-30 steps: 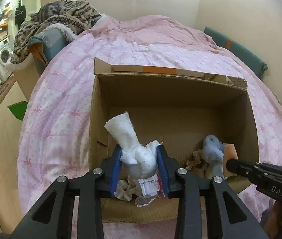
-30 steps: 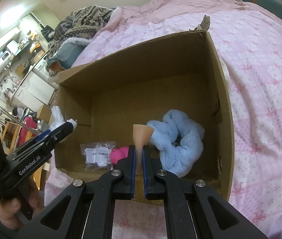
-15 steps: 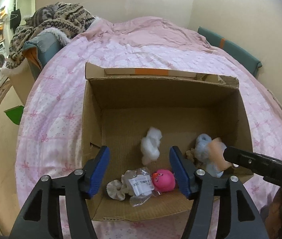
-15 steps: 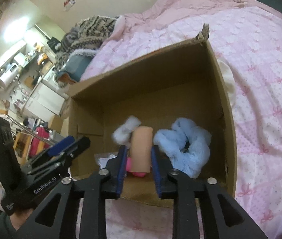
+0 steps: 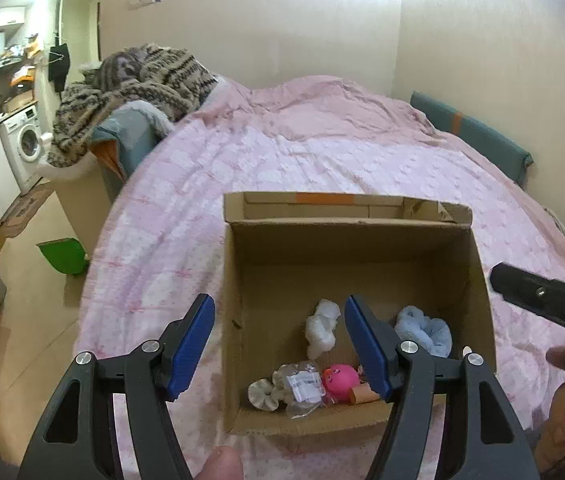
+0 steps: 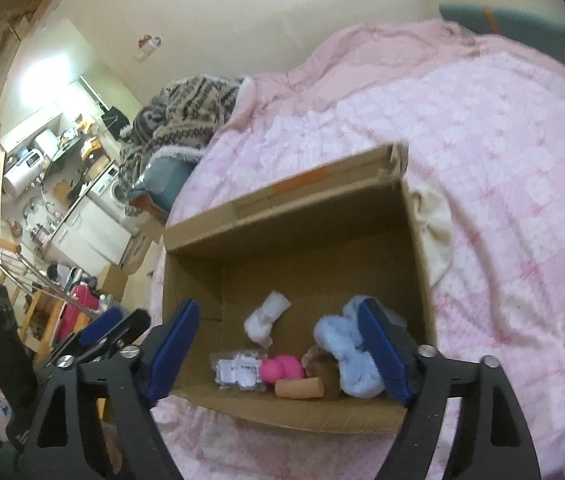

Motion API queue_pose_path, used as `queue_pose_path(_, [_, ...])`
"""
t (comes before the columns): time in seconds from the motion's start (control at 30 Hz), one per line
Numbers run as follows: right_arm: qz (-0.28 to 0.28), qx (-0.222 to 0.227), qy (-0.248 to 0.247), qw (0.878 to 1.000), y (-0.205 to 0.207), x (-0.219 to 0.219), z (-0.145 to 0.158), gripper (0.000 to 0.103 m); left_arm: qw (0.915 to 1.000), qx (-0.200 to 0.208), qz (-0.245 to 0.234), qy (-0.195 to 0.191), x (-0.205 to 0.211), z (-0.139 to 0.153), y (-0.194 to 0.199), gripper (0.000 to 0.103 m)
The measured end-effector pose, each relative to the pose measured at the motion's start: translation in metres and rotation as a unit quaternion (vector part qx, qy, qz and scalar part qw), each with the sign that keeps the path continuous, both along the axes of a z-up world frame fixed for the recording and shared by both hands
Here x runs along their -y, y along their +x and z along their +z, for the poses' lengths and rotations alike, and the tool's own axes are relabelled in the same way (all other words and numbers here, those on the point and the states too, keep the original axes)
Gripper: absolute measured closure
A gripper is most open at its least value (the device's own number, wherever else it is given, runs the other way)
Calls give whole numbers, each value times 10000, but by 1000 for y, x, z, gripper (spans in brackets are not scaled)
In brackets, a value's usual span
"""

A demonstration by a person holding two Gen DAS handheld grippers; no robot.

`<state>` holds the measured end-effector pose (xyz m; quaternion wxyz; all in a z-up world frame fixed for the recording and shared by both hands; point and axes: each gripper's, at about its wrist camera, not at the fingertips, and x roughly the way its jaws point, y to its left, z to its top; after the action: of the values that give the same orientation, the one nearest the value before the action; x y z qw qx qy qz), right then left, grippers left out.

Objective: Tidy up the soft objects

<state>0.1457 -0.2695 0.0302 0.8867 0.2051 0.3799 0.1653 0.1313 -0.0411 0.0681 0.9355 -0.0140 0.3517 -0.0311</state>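
Note:
An open cardboard box [image 5: 354,240] [image 6: 302,248] sits on the pink bed. On its floor lie a white fluffy piece [image 5: 322,328] [image 6: 268,316], a light blue fluffy scrunchie [image 5: 426,330] [image 6: 346,344], a pink ball toy [image 5: 340,376] [image 6: 282,368], a tan cylinder [image 5: 362,392] [image 6: 300,387], a labelled plastic bag [image 5: 302,384] [image 6: 240,370] and a beige scrunchie [image 5: 262,394]. My left gripper [image 5: 278,312] hovers above the box's near left side, jaws opening, holding nothing. My right gripper [image 6: 278,308] hangs over the near edge, jaws opening wide and empty.
The pink bedspread [image 5: 322,152] surrounds the box. A patterned blanket pile [image 5: 142,80] lies at the far left of the bed, and a teal cushion [image 5: 474,136] at the far right. A cream cloth [image 6: 436,236] lies beside the box's right wall. A green dustpan [image 5: 62,256] is on the floor.
The left gripper let go of the white fluffy piece and the right let go of the tan cylinder; both now lie in the box. Both grippers opened, rose and drew back.

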Motion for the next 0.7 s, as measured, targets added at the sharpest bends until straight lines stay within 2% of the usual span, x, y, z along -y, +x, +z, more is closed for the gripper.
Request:
queue_pose_path(0.03, [-55,55,-8,10000,-3,1,5,2,10000,29,19,-12,-1,2,-3,38])
queue_pose_path(0.07, [-91,106,23,9999,-6,3,9,0,10000,66,45,-24,-3,7,-8,32])
queue_pose_path(0.27, [-239,490,-117,9984,-31,9,33,0,9994,288,184,-27,-14,29,-36,18])
queue_pose_path(0.43, [-266,763,-353,9961,-54,12,53,0,9992,350,163,-81,-18,40,-57,16])
queue_pose_path(0.53, [-266,850,-429,9951,-67,10,59,0,9993,343,136,-71,-19,42,-66,9])
queue_pose_path(0.7, [-199,921,-830,9921,-88,-1,59,0,9994,82,313,-101,-26,26,-80,8])
